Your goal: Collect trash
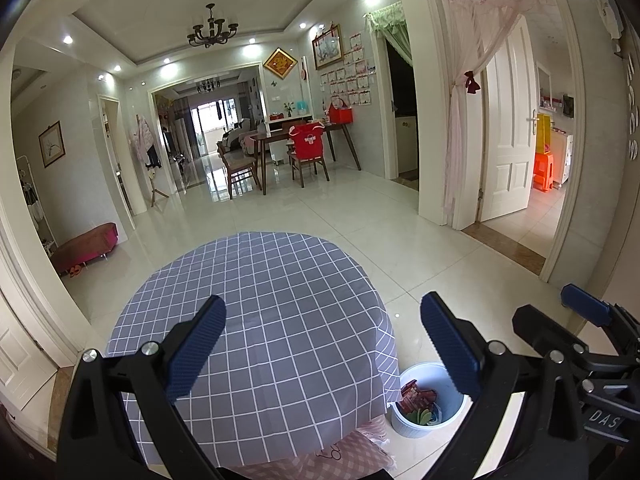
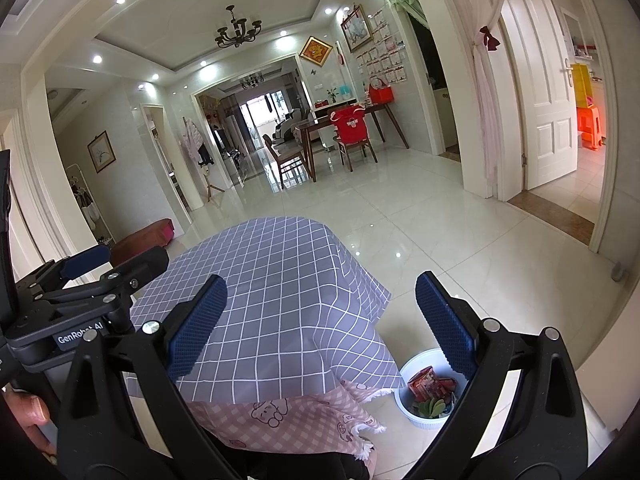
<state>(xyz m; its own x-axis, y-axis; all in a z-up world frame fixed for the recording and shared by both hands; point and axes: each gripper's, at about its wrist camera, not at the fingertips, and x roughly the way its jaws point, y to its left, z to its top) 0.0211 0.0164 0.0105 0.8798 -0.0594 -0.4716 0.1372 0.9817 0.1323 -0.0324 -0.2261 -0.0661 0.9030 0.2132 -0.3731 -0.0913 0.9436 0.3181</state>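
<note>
White floor tiles surround my table (image 1: 256, 288) with its grey checked cloth. Both my left claw (image 1: 322, 344) and right claw (image 2: 320, 324) hang spread wide, empty. Wrappers (image 2: 430, 386) fill the bin (image 2: 408, 408) beside the table's right edge.

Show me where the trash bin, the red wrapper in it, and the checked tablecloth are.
trash bin (image 2: 416, 416): right wrist view, white front wall.
red wrapper (image 2: 426, 382): right wrist view, its middle.
checked tablecloth (image 1: 280, 312): left wrist view, bare top.

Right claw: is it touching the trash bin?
Apart. In the right wrist view the right claw hangs open above the table, with the bin down on the floor beyond it.
</note>
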